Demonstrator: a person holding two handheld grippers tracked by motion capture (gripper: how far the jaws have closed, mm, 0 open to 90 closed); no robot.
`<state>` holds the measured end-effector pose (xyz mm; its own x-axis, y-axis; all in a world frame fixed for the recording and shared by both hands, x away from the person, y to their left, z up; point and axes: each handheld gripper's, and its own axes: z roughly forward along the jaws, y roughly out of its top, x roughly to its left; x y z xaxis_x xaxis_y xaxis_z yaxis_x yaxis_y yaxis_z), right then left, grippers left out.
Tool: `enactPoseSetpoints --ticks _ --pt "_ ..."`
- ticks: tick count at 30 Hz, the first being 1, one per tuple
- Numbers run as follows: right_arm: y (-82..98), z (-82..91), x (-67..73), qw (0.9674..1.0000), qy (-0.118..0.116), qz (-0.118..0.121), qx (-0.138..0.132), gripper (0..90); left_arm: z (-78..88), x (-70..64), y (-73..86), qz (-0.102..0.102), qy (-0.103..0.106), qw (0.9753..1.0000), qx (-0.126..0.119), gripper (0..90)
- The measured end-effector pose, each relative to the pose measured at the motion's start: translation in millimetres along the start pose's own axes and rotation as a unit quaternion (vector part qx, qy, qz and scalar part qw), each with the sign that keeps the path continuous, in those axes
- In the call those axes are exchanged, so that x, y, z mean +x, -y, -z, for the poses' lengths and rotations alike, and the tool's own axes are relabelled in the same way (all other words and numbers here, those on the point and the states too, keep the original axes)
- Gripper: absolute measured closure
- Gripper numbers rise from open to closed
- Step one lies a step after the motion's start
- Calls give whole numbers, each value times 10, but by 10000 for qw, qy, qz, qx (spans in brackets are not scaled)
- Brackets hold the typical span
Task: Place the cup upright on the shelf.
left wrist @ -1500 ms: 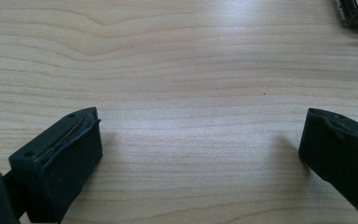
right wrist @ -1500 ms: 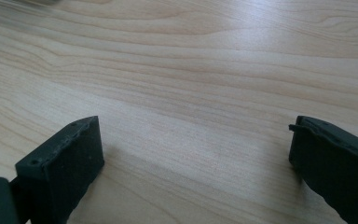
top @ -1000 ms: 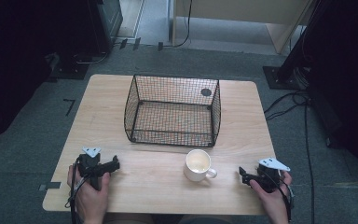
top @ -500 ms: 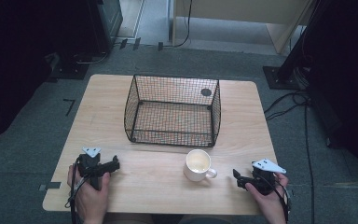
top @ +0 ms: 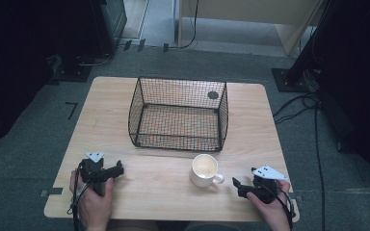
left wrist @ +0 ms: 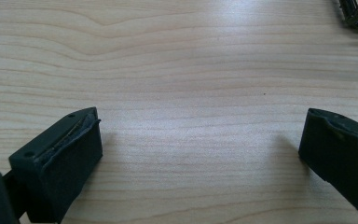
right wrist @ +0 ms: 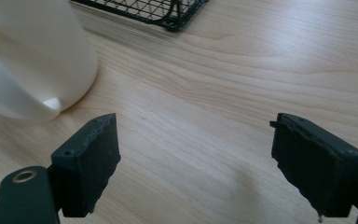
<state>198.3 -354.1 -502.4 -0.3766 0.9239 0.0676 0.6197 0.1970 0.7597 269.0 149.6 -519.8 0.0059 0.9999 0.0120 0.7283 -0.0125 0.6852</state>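
High view: right tongs (top: 237, 185), wide and empty, have slid left toward the mug (top: 204, 170), approaching its handle; left tongs (top: 118, 169) wide, idle.

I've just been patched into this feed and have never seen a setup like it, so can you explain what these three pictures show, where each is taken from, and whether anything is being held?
There is no robot arm here: a person sits at a wooden table and holds a hand-held two-jaw gripper in each hand.

The high view looks down from above the person's side. It shows the left gripper near the table's left front and the right gripper near its right front.

The other two pictures come from cameras riding on the grippers, each looking out along its own black jaws.

On the table stand a black wire basket and, in front of it, a white mug with its handle turned toward the right gripper.

Nothing is held. Both grippers are open with only bare wood between the jaws; the mug sits beside the right gripper's jaws, not between them.
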Motion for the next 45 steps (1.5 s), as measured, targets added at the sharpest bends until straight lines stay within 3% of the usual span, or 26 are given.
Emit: enactPoseSetpoints --ticks 11,29,33,45 --pt "-17 -44 215 9989 -379 292 29 179 0 0 0 -2 1 10000 1 0" --pt "-18 -65 366 9951 -819 546 54 266 0 0 0 0 0 10000 -1 0" --pt "-36 -66 414 9936 -943 620 19 314 0 0 0 -2 0 10000 0 0" --pt "-143 -45 477 9892 -1334 539 -272 558 0 0 0 -1 1 10000 1 0"
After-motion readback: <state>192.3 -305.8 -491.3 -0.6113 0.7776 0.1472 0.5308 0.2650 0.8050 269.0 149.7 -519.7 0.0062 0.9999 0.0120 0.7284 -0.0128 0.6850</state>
